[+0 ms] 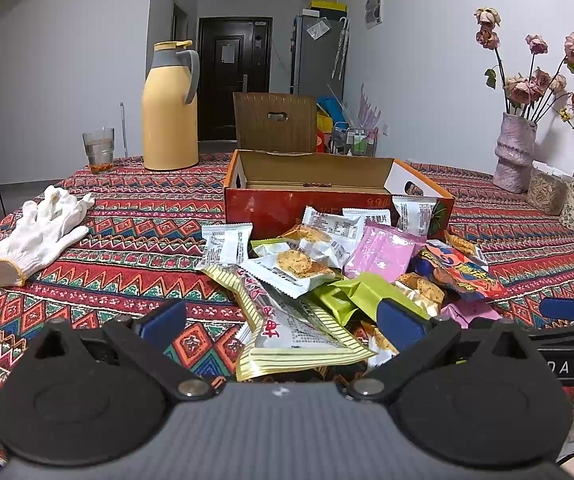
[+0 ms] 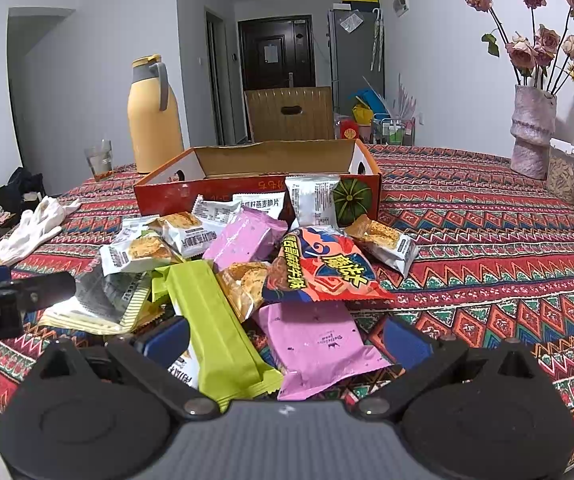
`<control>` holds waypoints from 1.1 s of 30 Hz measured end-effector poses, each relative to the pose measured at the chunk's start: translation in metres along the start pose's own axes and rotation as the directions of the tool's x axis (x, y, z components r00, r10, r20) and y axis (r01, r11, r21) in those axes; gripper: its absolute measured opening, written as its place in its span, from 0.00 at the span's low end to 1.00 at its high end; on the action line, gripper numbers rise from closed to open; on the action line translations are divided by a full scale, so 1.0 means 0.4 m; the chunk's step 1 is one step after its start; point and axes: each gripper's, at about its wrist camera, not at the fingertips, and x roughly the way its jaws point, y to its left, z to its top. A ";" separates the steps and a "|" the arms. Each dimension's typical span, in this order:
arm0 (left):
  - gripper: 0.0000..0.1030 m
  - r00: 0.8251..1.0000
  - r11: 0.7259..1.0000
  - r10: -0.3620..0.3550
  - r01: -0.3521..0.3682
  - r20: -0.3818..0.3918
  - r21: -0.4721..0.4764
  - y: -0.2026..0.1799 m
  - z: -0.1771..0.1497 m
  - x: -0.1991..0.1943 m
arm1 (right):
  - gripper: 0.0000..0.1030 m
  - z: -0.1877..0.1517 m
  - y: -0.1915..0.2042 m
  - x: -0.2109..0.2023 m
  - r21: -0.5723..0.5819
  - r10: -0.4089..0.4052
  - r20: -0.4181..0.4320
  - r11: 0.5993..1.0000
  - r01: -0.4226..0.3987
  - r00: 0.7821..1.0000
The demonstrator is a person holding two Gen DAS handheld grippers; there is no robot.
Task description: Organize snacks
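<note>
A pile of snack packets (image 1: 327, 264) lies on the patterned tablecloth in front of an open red cardboard box (image 1: 271, 204), whose inside looks empty. My left gripper (image 1: 283, 320) is open at the near edge of the pile, its fingers on either side of a striped yellow-white packet (image 1: 287, 336). In the right wrist view my right gripper (image 2: 287, 340) is also open, with a green packet (image 2: 215, 328) and a pink packet (image 2: 315, 344) lying between its fingers. A red-and-blue chip bag (image 2: 319, 268) sits on top of the pile. The box (image 2: 167, 194) stands just behind.
A yellow thermos (image 1: 169, 112) and a glass (image 1: 99, 148) stand at the back left. A white glove (image 1: 43, 232) lies on the left. Vases with dried roses (image 1: 515, 152) and a jar (image 1: 547, 190) line the right side. A chair (image 1: 275, 122) stands behind the table.
</note>
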 end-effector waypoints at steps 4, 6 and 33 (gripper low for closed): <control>1.00 1.000 1.000 0.001 -0.001 -0.001 -0.001 -0.001 -0.001 0.001 | 1.00 0.001 -0.001 0.000 0.001 -0.001 -0.001 1.000 0.001 1.000; 1.00 1.000 1.000 0.000 0.000 -0.001 -0.001 -0.001 -0.002 0.002 | 1.00 -0.002 0.000 0.001 0.000 0.000 -0.001 1.000 0.000 1.000; 1.00 0.999 1.000 -0.001 0.001 -0.032 -0.009 0.009 -0.003 0.032 | 0.88 -0.005 0.003 0.032 -0.021 0.025 -0.001 0.999 -0.025 1.000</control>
